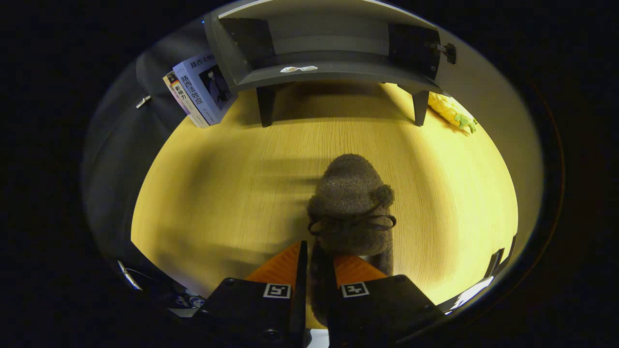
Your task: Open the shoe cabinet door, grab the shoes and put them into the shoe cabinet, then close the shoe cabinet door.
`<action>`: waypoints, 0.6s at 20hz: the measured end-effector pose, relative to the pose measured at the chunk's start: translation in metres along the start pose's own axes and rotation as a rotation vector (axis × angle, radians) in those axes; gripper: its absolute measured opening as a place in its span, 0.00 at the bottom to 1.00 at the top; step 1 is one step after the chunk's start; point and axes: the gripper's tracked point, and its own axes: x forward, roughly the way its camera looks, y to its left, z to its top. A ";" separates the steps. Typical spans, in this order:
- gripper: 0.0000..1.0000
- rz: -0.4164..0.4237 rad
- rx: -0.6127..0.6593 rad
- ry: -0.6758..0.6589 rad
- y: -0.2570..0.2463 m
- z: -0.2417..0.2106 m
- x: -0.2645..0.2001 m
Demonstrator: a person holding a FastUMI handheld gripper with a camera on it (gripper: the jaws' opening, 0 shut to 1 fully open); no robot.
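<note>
1. Gripper is pinched on the heel edge of the slipper, fingers nearly together.
2. Thin fuzzy hold; the toe hangs ahead and may sag or slip out.
3. Cabinet stands well beyond the slipper, door open; the toe could snag its bottom shelf lip.
4. Books lean beside the cabinet; a wide swing could knock them.

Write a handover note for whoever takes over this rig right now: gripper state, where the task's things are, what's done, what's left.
Gripper: fingers closed on the rim of the fuzzy brown shoe, which sits between and just ahead of them, over the wooden tabletop.
Shoe cabinet: beyond the shoe, door open, shelf inside free except for small stickers.
Done: door opened, shoe grasped.
Left: carry the shoe into the cabinet, release it, close the door.
Nearby: books lean beside the cabinet; a yellow toy lies on its other side.
</note>
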 end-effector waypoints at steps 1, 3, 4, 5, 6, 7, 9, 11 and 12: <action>0.23 -0.001 -0.003 0.001 0.000 0.002 0.005; 0.23 -0.003 -0.012 -0.003 0.000 0.005 0.014; 0.23 -0.003 -0.017 -0.020 0.000 0.009 0.017; 0.24 -0.005 -0.019 -0.042 0.000 0.016 0.020; 0.25 -0.006 -0.024 -0.059 -0.001 0.021 0.023; 0.28 -0.014 -0.032 -0.064 -0.003 0.024 0.028; 0.24 -0.023 -0.031 -0.079 -0.007 0.029 0.036; 0.22 -0.017 -0.010 -0.106 -0.009 0.040 0.041; 0.22 -0.013 0.001 -0.121 -0.011 0.044 0.044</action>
